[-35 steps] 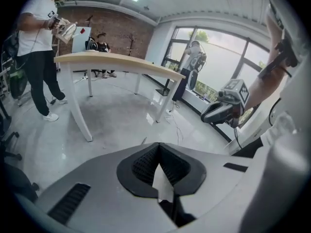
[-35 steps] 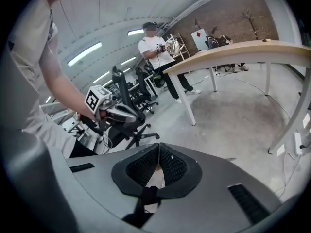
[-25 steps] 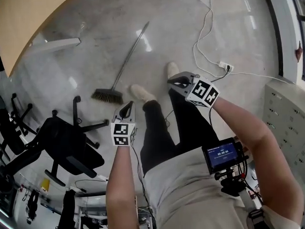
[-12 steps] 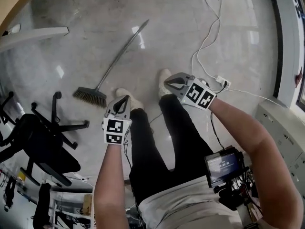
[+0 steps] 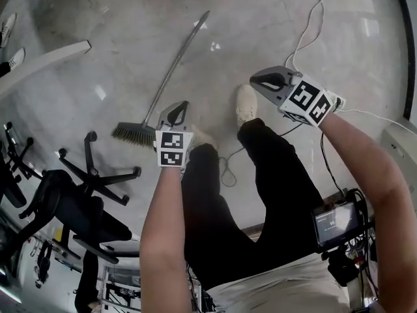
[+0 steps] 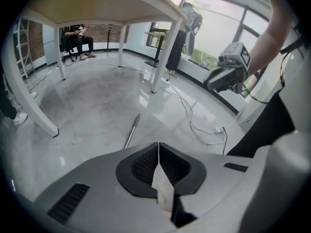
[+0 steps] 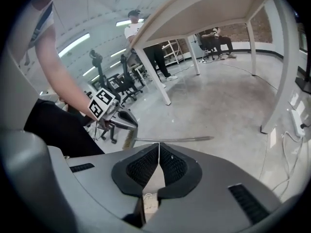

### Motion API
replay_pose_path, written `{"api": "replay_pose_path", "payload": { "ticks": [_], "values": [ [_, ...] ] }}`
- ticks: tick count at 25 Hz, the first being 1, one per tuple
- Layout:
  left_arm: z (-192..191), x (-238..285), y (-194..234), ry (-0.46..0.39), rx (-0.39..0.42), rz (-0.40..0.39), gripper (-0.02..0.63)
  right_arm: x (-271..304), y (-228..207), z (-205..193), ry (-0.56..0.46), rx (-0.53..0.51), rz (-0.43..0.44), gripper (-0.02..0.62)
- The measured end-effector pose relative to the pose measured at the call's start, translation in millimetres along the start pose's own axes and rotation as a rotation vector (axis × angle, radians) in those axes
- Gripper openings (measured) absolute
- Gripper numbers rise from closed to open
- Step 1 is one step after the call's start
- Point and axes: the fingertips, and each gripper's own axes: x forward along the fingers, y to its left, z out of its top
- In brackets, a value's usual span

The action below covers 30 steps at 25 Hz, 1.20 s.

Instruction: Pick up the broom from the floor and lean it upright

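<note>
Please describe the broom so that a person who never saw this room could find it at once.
On the glossy grey floor, look just beyond the black office chair. The broom lies flat there: the only long thin pole, ending in a head of dark bristles.

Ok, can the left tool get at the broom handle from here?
Probably yes. The broom lies on bare floor ahead of the left tool with nothing between them; the office chair stands off to one side. The jaws are shut, so they must open first.

Head view overhead; gripper views apparently share broom point(image 5: 172, 75).
</note>
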Motion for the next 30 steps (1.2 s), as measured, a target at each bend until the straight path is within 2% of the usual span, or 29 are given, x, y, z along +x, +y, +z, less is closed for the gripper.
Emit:
{"api": "replay_pose_path", "payload": {
  "ticks": [4,9,14,16,18,19,24,30],
  "values": [
    [-5.5,48.0,8.4,0.045,0.068,-0.009,0.009,-1.3,-25.3,-19.8,-0.036,0.056,-0.033,0.018],
    [-26.5,114.8,45.2,0.162,0.142,0.036,0.01,12.9,-53.6,-45.3,-0.058,0.076,-0.043,0.018],
    [-19.9,170.9,75.2,0.205,0.22,0.055,0.012,23.0,-87.8,-52.9,-0.128,0.115,-0.069,0.018],
    [-24.0,187.0,83.8,0.222,0.223,0.064,0.024,25.1,-95.8,-57.3,-0.152,0.144,-0.076,0.018],
    [-29.0,202.8,95.3,0.246,0.225,0.071,0.088,29.1,-102.2,-62.5,-0.164,0.157,-0.082,0.018],
    [-30.1,211.4,101.5,0.26,0.235,0.076,0.097,31.2,-105.9,-65.3,-0.167,0.157,-0.086,0.018],
    [-26.4,249.7,130.5,0.333,0.305,0.115,0.098,35.8,-126.8,-75.6,-0.181,0.156,-0.119,0.018],
    [-34.1,277.5,147.5,0.406,0.3,0.106,0.12,35.1,-145.1,-76.1,-0.212,0.161,-0.142,0.018]
  ]
}}
